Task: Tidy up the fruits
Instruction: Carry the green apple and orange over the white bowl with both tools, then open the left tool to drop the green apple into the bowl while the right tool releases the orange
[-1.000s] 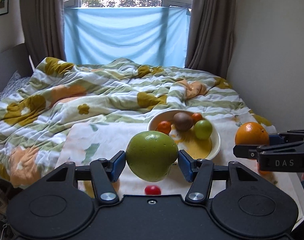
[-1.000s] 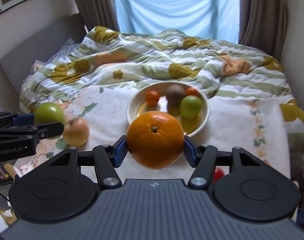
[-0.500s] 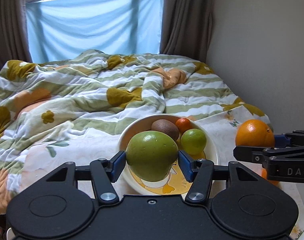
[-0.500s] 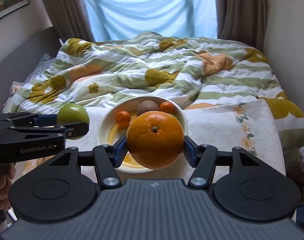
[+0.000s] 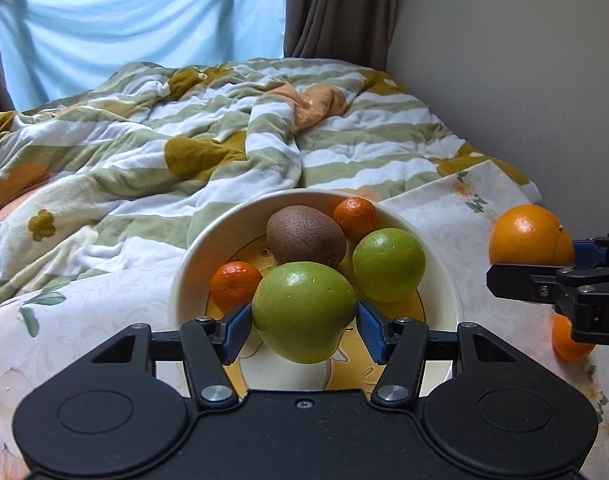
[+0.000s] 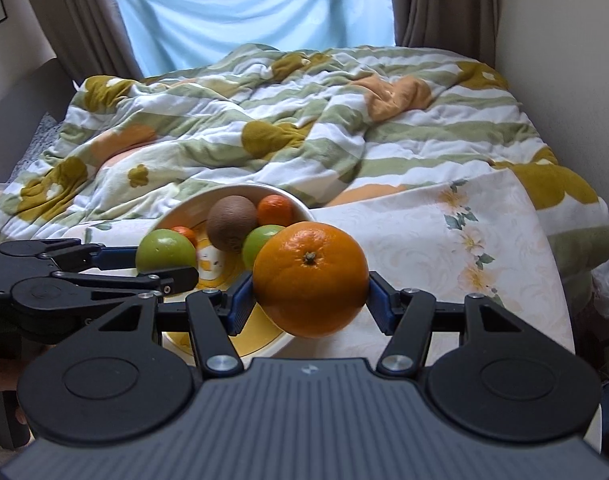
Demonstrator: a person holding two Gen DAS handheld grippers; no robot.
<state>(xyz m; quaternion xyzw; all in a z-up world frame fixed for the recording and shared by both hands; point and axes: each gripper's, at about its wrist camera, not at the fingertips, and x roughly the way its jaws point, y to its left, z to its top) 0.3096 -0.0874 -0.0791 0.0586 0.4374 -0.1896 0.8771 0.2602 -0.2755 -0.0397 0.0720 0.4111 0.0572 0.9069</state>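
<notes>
My left gripper [image 5: 303, 322] is shut on a big green apple [image 5: 303, 310], held over the near part of a white bowl [image 5: 192, 258]. In the bowl lie a brown kiwi [image 5: 304, 235], two small tangerines [image 5: 235, 286] and a smaller green apple [image 5: 388, 270]. My right gripper [image 6: 309, 306] is shut on a large orange [image 6: 310, 279], just right of the bowl [image 6: 300, 210] and near its front rim. From the right wrist view the left gripper [image 6: 164, 268] with its apple [image 6: 164, 250] hangs over the bowl's left side.
The bowl stands on a pale floral cloth [image 6: 444, 240] spread over the bed. Behind it lies a rumpled striped duvet [image 5: 184, 128]. Another small orange fruit [image 5: 566, 340] lies on the cloth under the right gripper. A wall runs along the right side.
Both grippers have moved forward and down towards the bowl with their fruit. The green apple now hangs over the bowl; the orange has come close to its right rim.
</notes>
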